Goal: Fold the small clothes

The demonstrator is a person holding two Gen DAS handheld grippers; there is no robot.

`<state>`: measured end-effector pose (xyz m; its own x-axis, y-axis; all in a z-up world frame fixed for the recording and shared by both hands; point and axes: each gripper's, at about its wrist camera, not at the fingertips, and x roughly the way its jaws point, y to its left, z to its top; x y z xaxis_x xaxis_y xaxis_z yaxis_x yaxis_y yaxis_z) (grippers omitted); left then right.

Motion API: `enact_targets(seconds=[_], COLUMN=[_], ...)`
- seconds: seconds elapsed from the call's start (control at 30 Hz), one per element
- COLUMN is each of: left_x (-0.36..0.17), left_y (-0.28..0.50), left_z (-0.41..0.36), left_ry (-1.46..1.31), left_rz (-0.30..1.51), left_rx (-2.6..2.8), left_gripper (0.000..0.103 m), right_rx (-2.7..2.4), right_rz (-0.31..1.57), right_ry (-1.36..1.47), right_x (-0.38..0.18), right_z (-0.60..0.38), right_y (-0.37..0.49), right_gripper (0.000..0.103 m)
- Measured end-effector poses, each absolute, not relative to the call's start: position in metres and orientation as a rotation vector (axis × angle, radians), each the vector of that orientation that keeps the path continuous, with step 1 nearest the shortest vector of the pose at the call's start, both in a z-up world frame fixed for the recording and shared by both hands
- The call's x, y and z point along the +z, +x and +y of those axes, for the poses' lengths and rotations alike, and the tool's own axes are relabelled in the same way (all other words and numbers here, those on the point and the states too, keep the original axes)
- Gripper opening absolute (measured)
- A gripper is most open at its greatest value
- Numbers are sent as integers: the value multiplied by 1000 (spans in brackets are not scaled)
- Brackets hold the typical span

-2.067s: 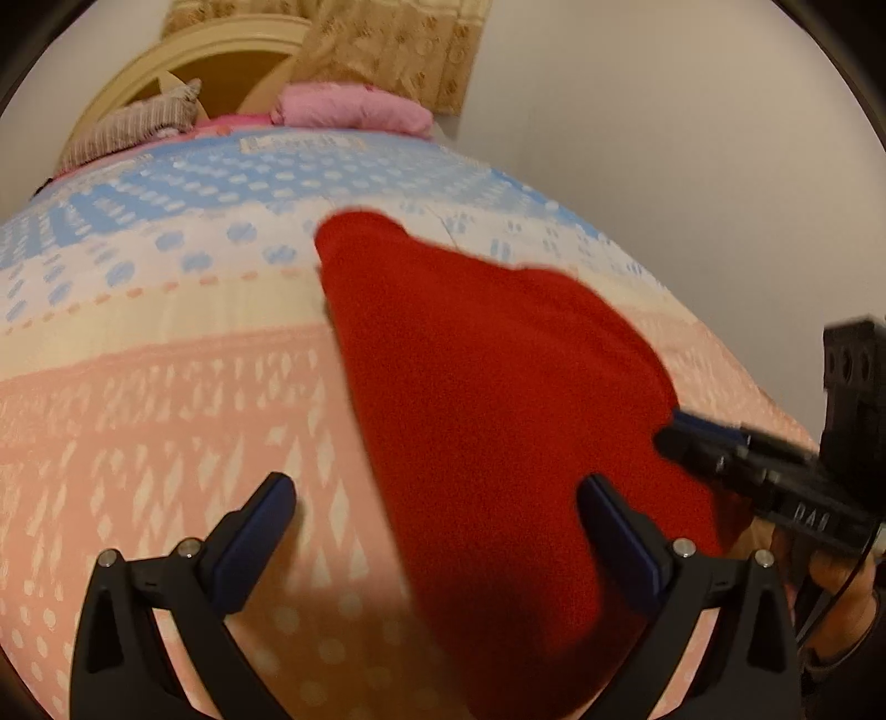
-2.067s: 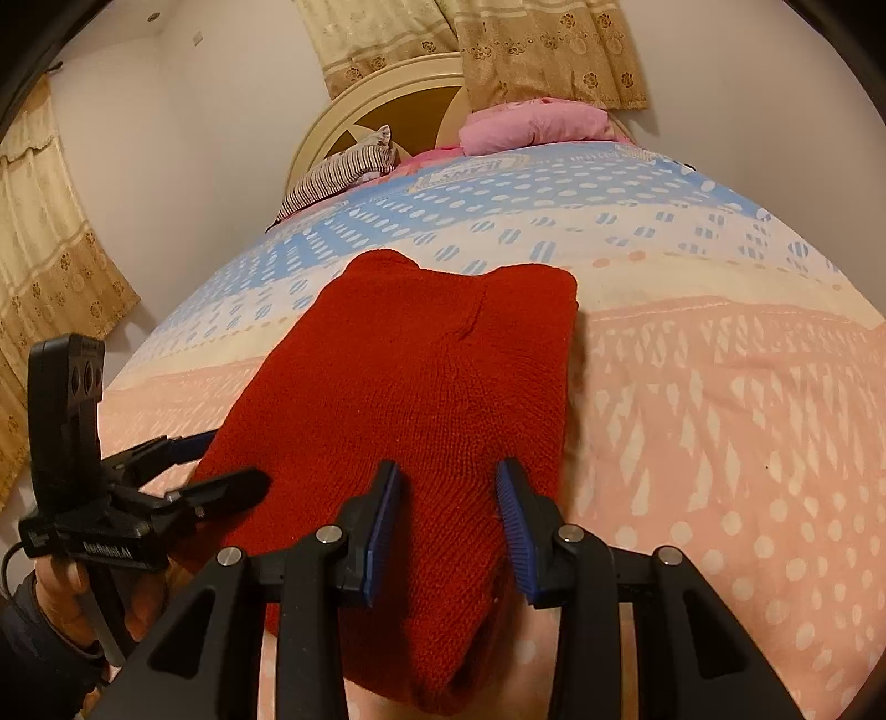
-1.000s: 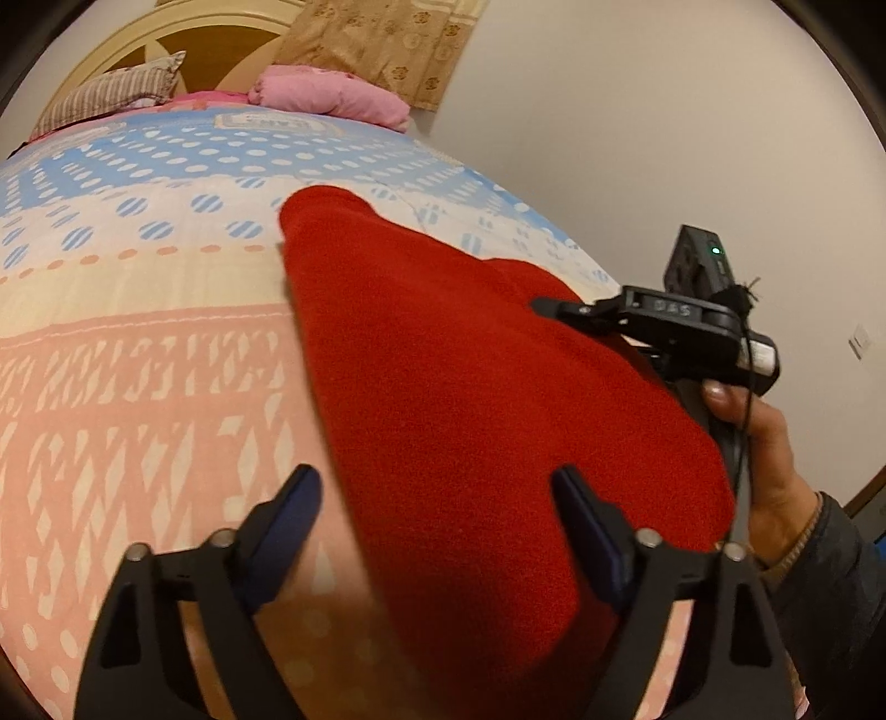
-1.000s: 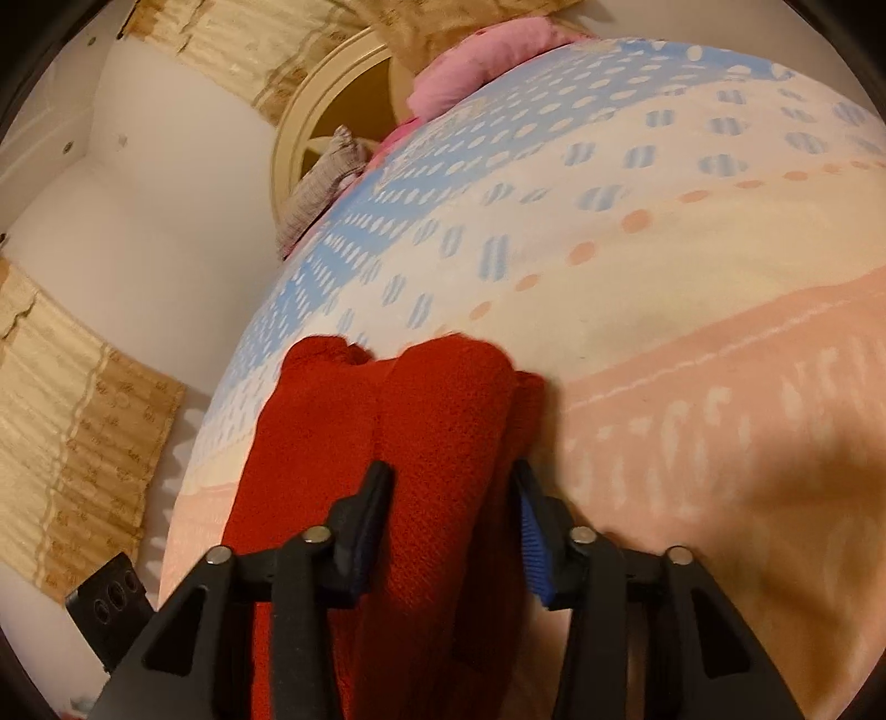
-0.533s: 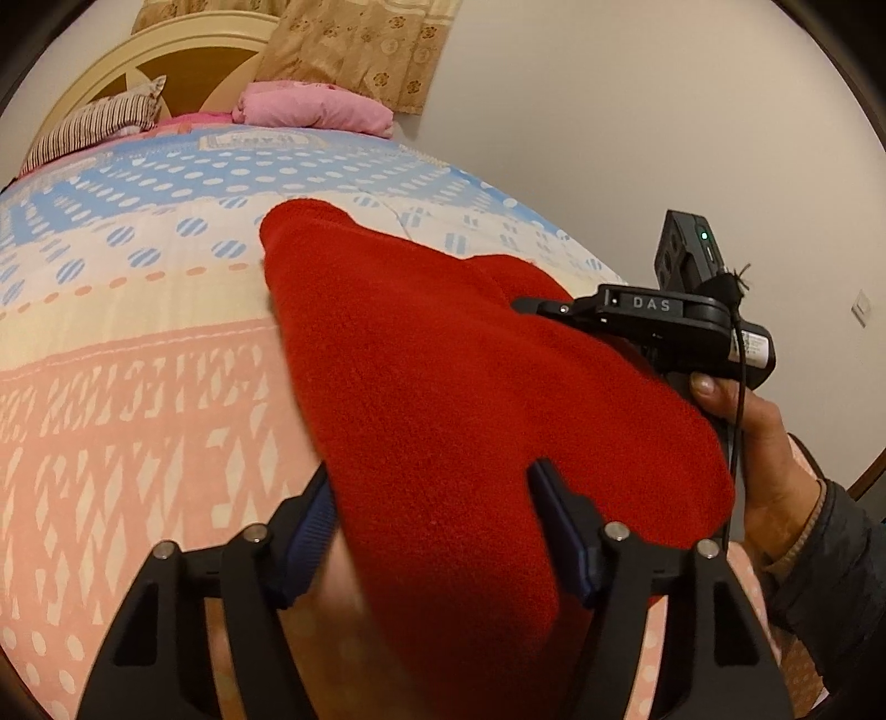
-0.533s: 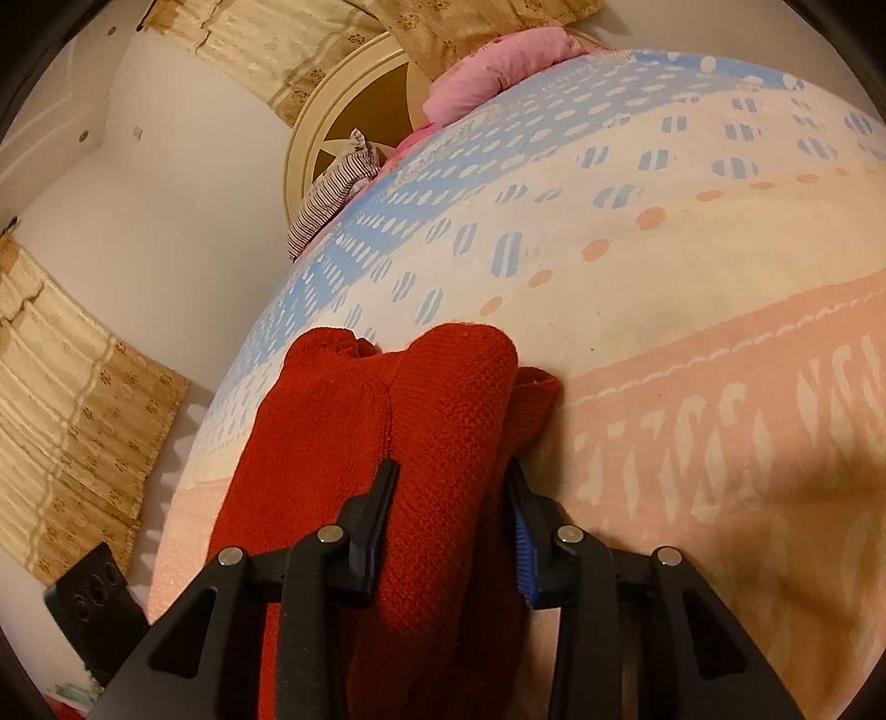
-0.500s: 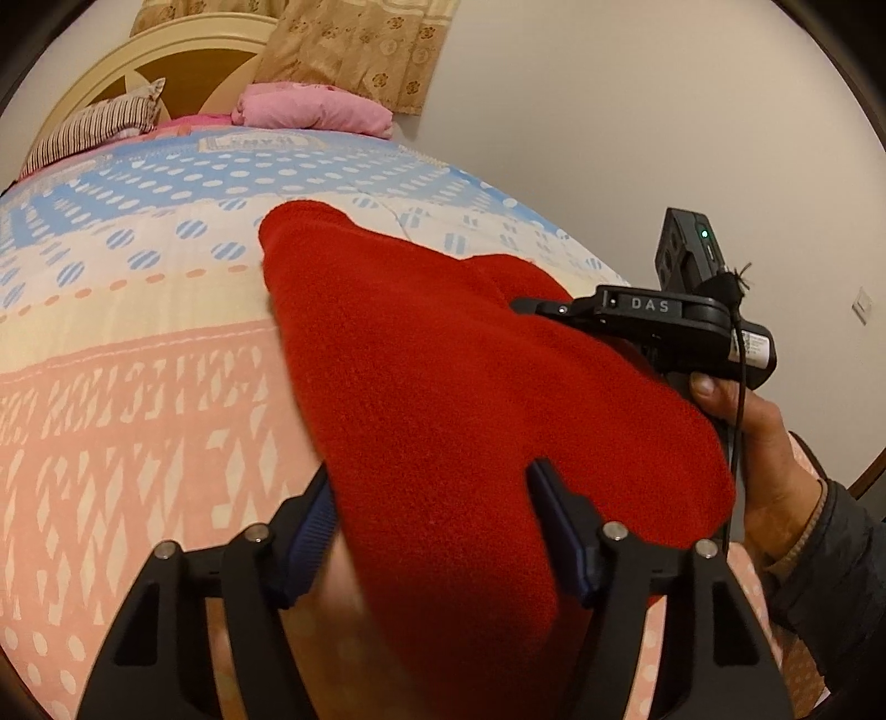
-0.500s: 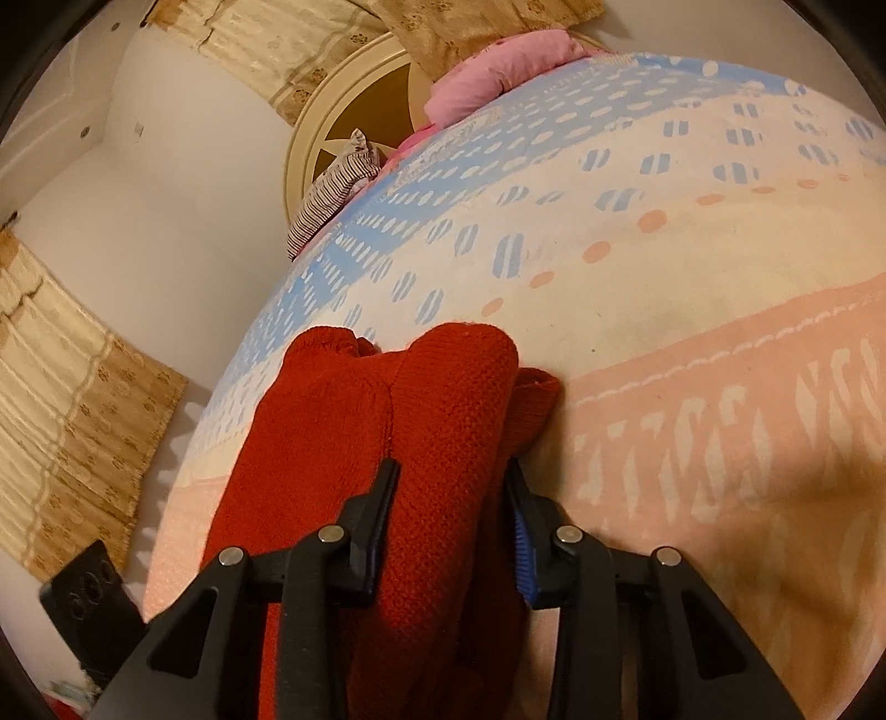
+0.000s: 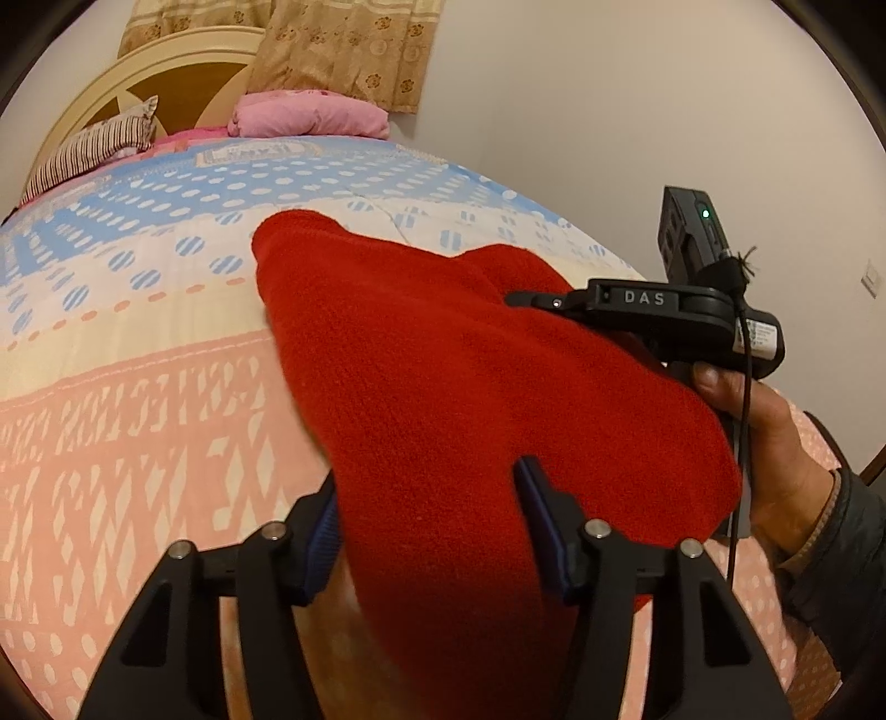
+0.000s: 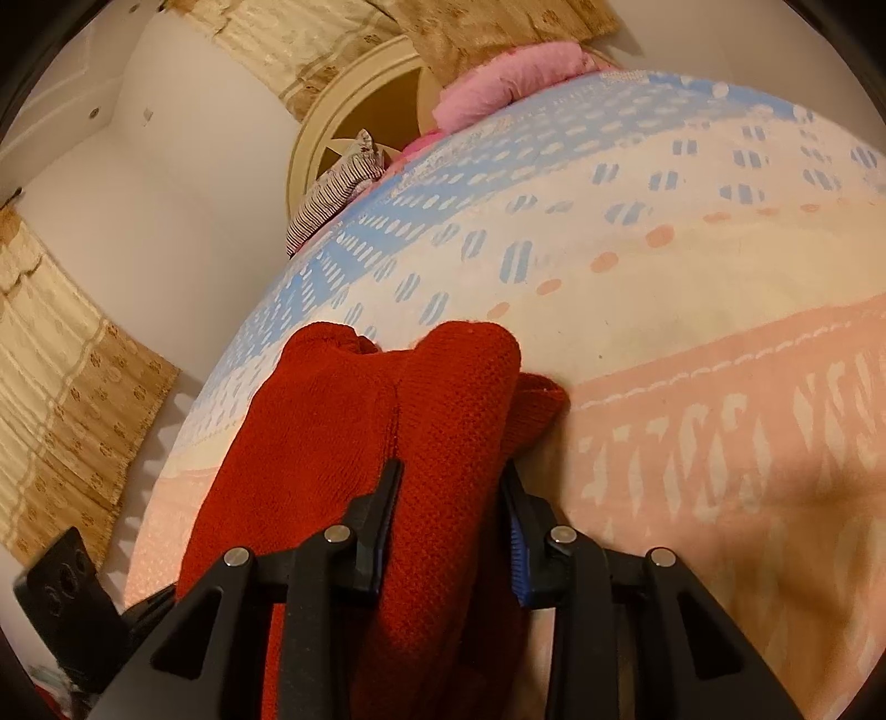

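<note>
Left wrist view cuts off the near end of the red knit garment (image 9: 470, 399) at the bottom edge, and the cloth hides most of the left gripper's (image 9: 429, 515) left finger. Its jaws have just been closing with the knit bunched between them; whether the pads press, I cannot tell. The right gripper (image 10: 451, 498), jaws also just narrowing, is clamped on a thick fold at the garment's right edge. A hand (image 9: 775, 437) holds it. The garment lies on the patterned bedspread (image 9: 138, 399); beyond are a pink pillow (image 9: 310, 116), a striped pillow (image 9: 88, 149), a headboard (image 9: 183, 72), curtains (image 9: 343, 50).
</note>
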<state>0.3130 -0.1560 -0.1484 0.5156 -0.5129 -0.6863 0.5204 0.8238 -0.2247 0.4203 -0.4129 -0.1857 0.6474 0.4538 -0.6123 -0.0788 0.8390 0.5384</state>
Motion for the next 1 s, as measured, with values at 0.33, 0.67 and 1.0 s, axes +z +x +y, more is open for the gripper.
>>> enact_targets(seconds=[0.33, 0.67, 1.0], left_x=[-142, -123, -103], left_y=[310, 292, 255], left_z=[-160, -148, -114], left_ry=[48, 84, 66], left_rz=[831, 827, 777], left_rx=[-597, -593, -564], left_gripper=[47, 41, 40], right_rx=[302, 269, 339], right_rz=[787, 736, 701], right_ry=[470, 355, 353], right_x=[-181, -147, -129], right_z=[-410, -381, -336], right_y=[415, 385, 354], right_gripper=[28, 26, 26])
